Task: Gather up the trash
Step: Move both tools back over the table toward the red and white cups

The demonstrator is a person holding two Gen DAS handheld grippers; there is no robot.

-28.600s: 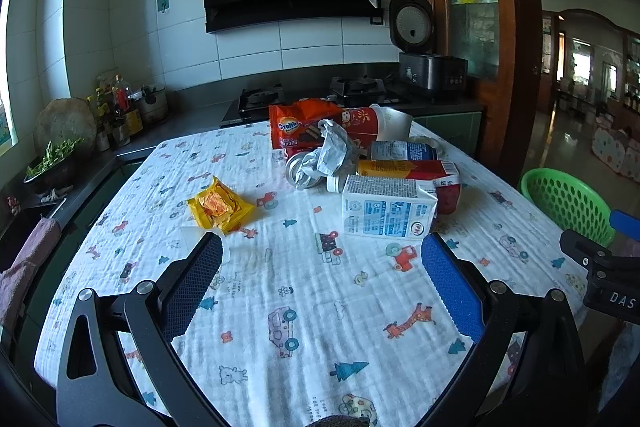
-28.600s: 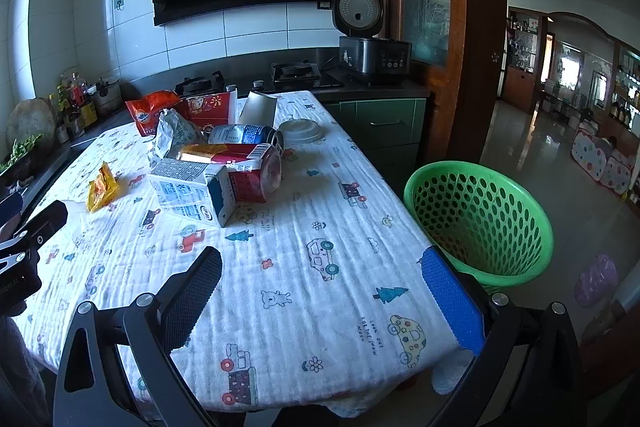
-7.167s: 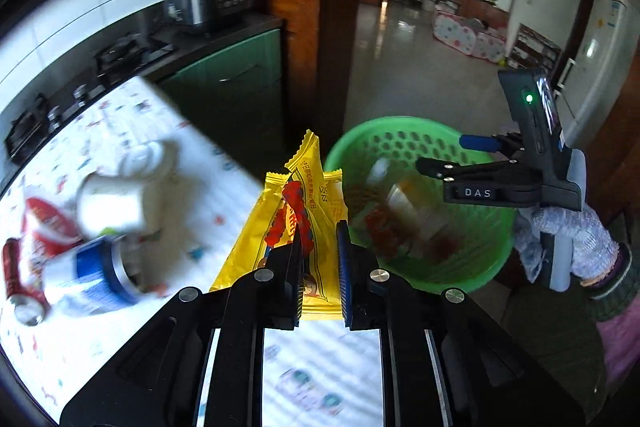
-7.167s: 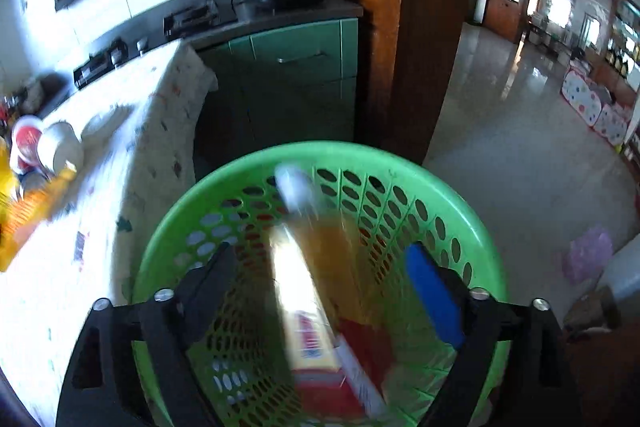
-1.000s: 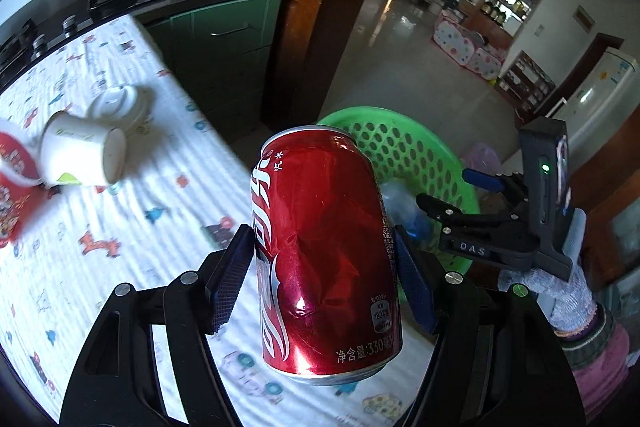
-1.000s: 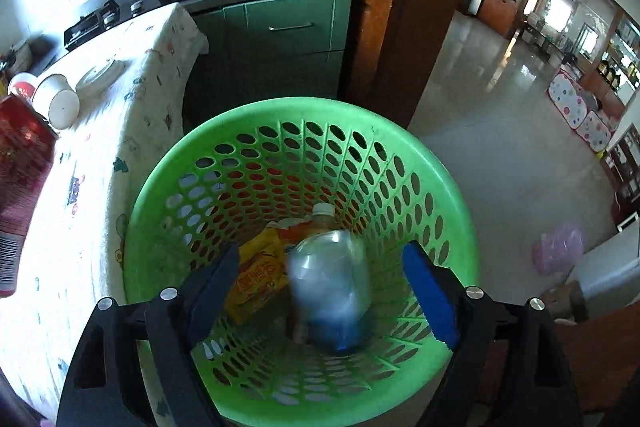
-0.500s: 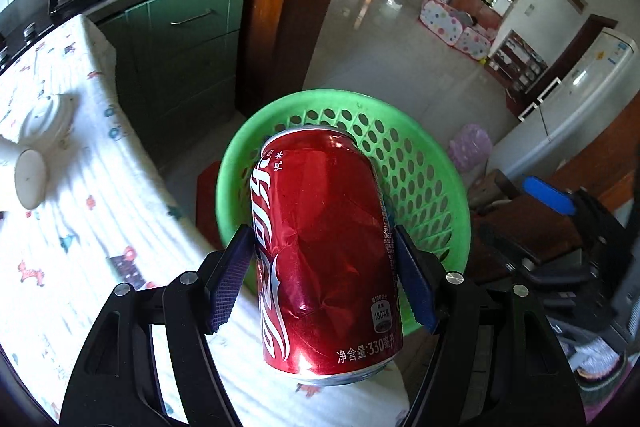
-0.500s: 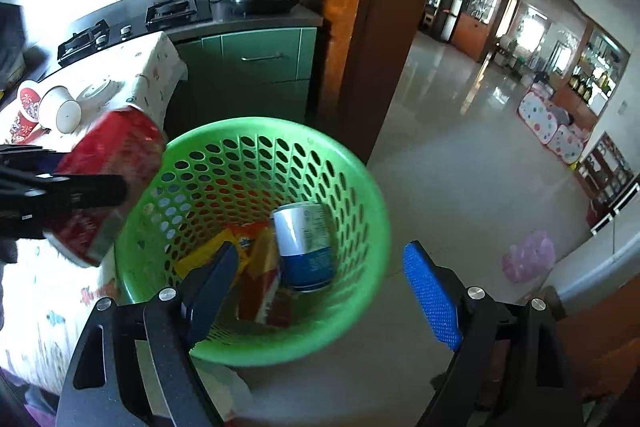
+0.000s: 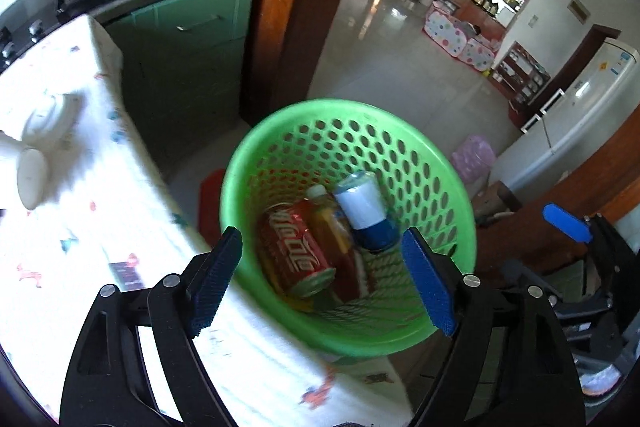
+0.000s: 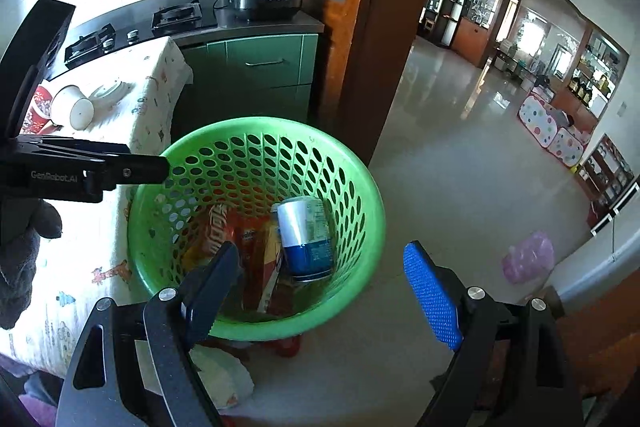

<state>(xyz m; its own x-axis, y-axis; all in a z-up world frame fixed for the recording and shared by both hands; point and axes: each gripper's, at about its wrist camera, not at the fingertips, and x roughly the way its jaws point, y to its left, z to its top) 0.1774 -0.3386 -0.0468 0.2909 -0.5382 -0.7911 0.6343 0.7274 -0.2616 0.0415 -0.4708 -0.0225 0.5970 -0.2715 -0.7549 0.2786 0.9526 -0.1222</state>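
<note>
Through my left wrist camera, the left gripper (image 9: pixel 321 279) hangs spread and empty above the green basket (image 9: pixel 436 163), where the red can (image 9: pixel 294 247) lies. Through the right, my right gripper (image 10: pixel 322 289) is spread too, over the basket's blue-and-white can (image 10: pixel 306 239).

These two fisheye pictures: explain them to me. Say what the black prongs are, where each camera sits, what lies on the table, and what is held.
No robot here: a person holds a two-finger gripper in each hand, with a camera on each looking along its fingers. In the left wrist view the left gripper is open and empty above a green basket. Inside lie a red cola can, a blue and white can and a bottle. The right wrist view shows the right gripper, also open and empty. On the table's patterned cloth lie a tipped white paper cup and a white lid.
</note>
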